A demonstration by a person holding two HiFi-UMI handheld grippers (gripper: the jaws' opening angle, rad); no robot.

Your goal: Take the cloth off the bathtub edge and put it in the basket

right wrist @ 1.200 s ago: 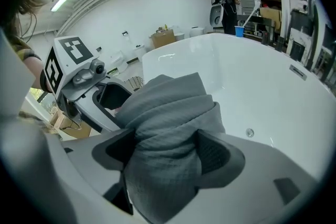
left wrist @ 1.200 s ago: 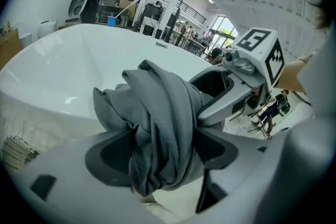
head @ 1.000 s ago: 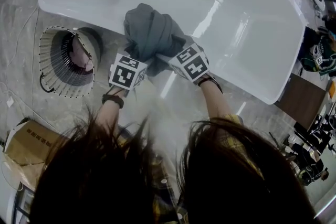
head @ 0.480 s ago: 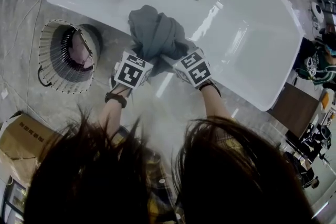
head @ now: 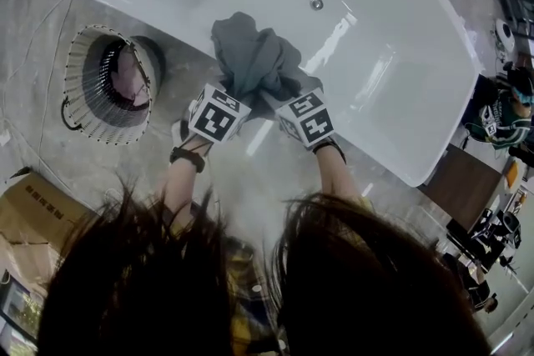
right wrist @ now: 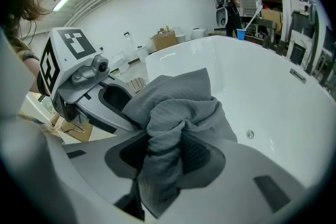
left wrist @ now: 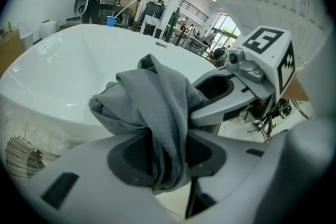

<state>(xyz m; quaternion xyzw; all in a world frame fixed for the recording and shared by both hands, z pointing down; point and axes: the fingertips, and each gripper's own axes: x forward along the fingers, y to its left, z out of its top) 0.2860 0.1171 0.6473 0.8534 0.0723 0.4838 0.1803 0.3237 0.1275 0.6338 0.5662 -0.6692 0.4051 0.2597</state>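
Observation:
A grey cloth (head: 254, 58) lies bunched on the near edge of the white bathtub (head: 142, 8). My left gripper (head: 236, 90) and right gripper (head: 279, 93) meet side by side at its near side. Both pairs of jaws are closing, and each has a fold of cloth pinched between its pads. In the left gripper view the cloth (left wrist: 157, 107) runs down through the left gripper (left wrist: 165, 152), with the right gripper (left wrist: 226, 97) beside it. The right gripper view shows the cloth (right wrist: 178, 107) squeezed in the right gripper (right wrist: 163, 157). The round wire basket (head: 83, 54) stands on the floor to the left.
Something pink (head: 125, 83) lies inside the basket. A cardboard box (head: 37, 213) sits on the floor at lower left. A brown board (head: 463, 179) and gear stand right of the tub, near a person (head: 501, 108). The person's hair fills the bottom of the head view.
Both grippers have closed onto folds of the cloth at the tub edge. The cloth has been gathered a little tighter between them; the head view has shifted slightly.

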